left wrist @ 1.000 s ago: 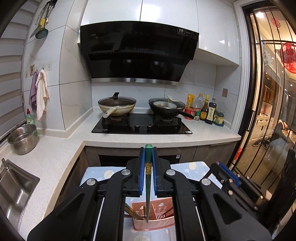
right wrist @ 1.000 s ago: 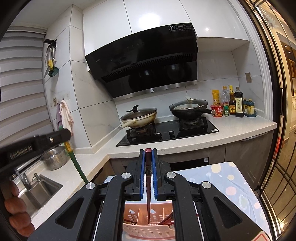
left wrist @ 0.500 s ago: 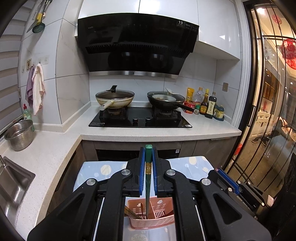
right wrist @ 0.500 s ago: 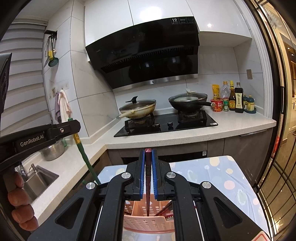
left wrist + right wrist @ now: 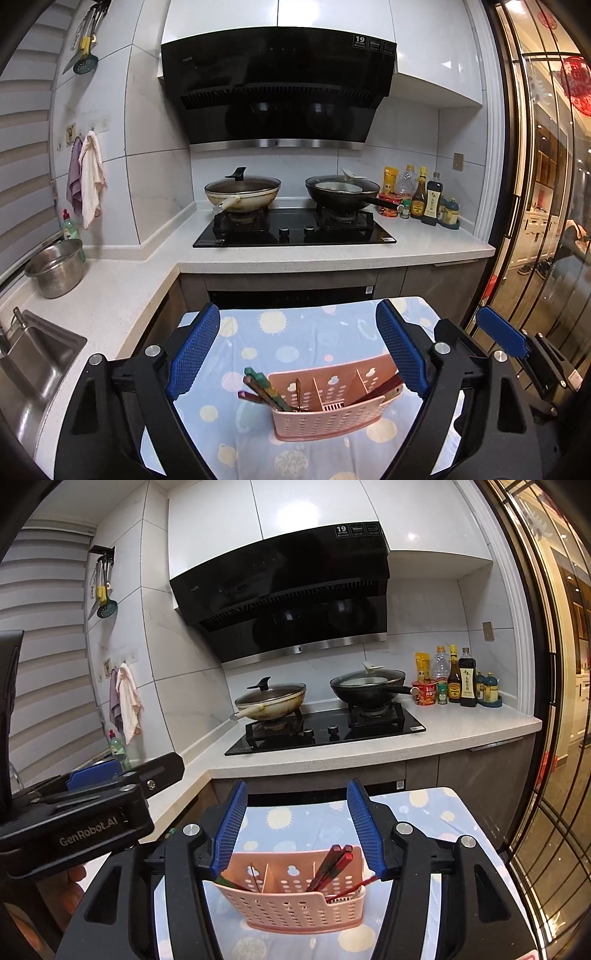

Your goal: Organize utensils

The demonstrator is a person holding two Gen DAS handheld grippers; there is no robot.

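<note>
Now, left gripper: my jaws stand wide apart with nothing between them, directly above the holder.
Right gripper: spread wide too and carrying nothing, so both tools hang clear of what stands in the basket.
Holder: the pink perforated plastic utensil basket sits just below and ahead of both grippers on the blue cloth with pale dots; its dividers are there to keep kinds apart.
Green chopsticks: they lean out of the compartment nearest my left pad, tips down, with dark red-brown sticks beside them.
Red chopsticks: they lean in the compartment under my right pad, tilted toward that pad.
Why so: sticks rest slanted because the walls are low.
Judgement: this sorting looks nearly done; I cannot tell whether loose utensils remain out of view.
Risk: bumping a slanted stick while I back off could tip the light basket.
</note>
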